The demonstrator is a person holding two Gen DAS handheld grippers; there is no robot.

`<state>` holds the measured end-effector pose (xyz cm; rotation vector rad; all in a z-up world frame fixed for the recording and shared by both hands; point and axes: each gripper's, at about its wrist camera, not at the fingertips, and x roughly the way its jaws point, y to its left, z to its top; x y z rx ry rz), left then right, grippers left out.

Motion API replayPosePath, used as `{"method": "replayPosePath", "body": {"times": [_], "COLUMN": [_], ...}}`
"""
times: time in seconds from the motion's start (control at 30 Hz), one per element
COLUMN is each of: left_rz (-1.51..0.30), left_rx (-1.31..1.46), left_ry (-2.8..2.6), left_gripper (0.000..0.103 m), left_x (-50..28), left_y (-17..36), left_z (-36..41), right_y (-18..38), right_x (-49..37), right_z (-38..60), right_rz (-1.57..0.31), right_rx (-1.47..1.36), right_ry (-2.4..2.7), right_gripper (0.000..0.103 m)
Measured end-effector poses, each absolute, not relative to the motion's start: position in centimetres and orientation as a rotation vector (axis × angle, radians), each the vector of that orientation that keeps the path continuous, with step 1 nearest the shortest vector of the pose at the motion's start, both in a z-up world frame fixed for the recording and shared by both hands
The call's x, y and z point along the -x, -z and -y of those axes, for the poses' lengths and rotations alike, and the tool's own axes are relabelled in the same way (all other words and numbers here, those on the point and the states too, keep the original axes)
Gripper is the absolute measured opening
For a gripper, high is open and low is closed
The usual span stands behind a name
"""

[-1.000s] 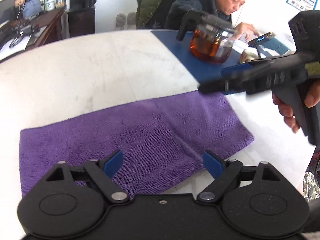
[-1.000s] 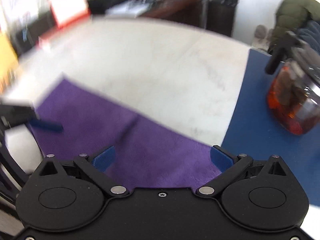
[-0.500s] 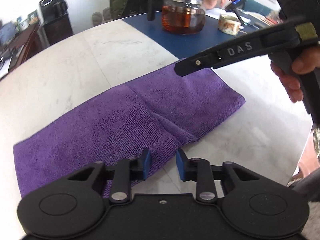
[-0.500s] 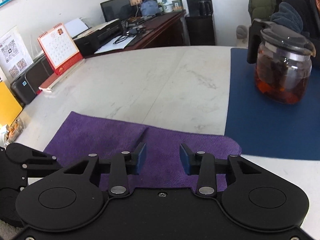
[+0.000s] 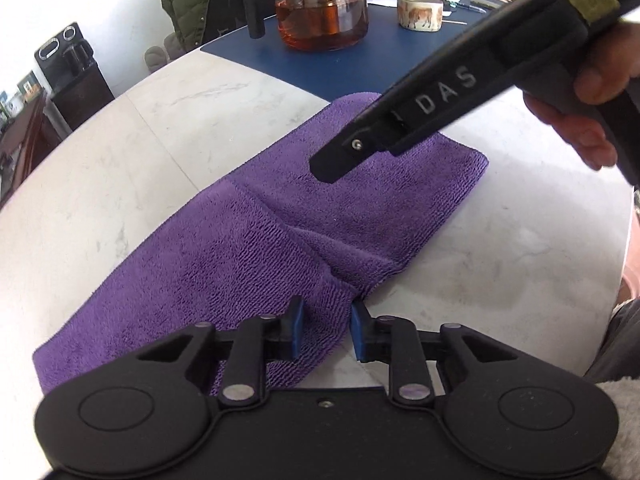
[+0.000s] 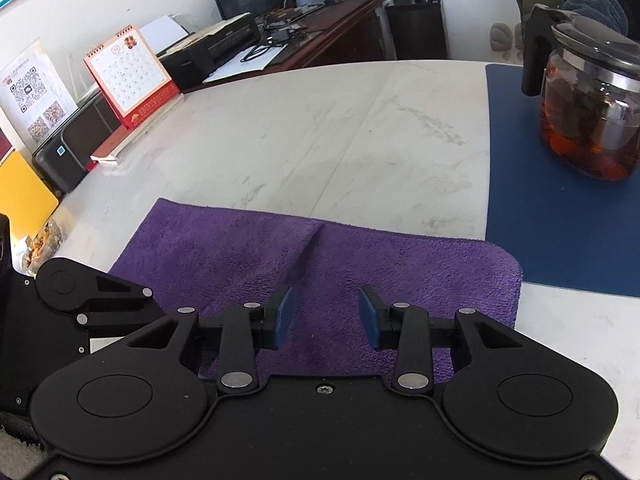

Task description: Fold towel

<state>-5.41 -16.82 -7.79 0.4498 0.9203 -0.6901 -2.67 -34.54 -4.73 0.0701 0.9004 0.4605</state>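
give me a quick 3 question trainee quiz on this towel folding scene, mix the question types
1. True or false: the purple towel lies on the blue mat.
2. What stands on the blue mat in the right wrist view? A) glass teapot B) desk calendar C) printer
3. Fill in: the left gripper has its blue pads on either side of the towel's near ____.

Key: 1 false, the towel lies on the white table, beside the mat. 2 A, the glass teapot. 3 edge.

Both grippers (image 5: 326, 330) (image 6: 325, 316), jaws part-open
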Motion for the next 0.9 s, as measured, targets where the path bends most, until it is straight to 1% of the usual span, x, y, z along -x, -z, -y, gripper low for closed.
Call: {"method": "replayPosePath", "body": {"times": [0.07, 0.1, 0.17, 0.53, 0.6, 0.7, 0.9], "left_rz": [-0.928, -0.935, -0.940, -0.931, -0.927, -0.942, -0.932], "left_rx": [-0.380, -0.346, -0.291, -0.284, -0.267, -0.214, -0.094], "left_ry": [0.676, 0.676, 0.665, 0.688, 0.674, 0.653, 0.627], "left_gripper": [0.016, 0.016, 0.016, 0.016, 0.006, 0.004, 0.003], "left_x": [4.9, 4.7, 4.2, 4.3, 4.0, 3.4, 2.8], "left_y": [7.4, 7.2, 6.8, 6.9, 7.0, 6.9, 5.8], "left_z": [15.9, 15.5, 14.7, 15.5, 15.2, 14.2, 12.5], "right_y": [4.8, 4.9, 4.9, 5.4, 5.5, 5.6, 5.6], "right_x": [2.6, 2.6, 2.5, 2.1, 2.2, 2.4, 2.6], "right_z": [34.5, 34.5, 34.6, 34.2, 34.2, 34.2, 34.1], "right_rz": [-0.906, -0.907, -0.910, -0.937, -0.941, -0.942, -0.954], "right_rx": [-0.069, -0.070, -0.074, -0.071, -0.068, -0.060, -0.066], "right_ry": [-0.463, -0.460, -0.459, -0.471, -0.473, -0.477, -0.502], "right_gripper": [0.036, 0.038, 0.039, 0.039, 0.039, 0.039, 0.039]}}
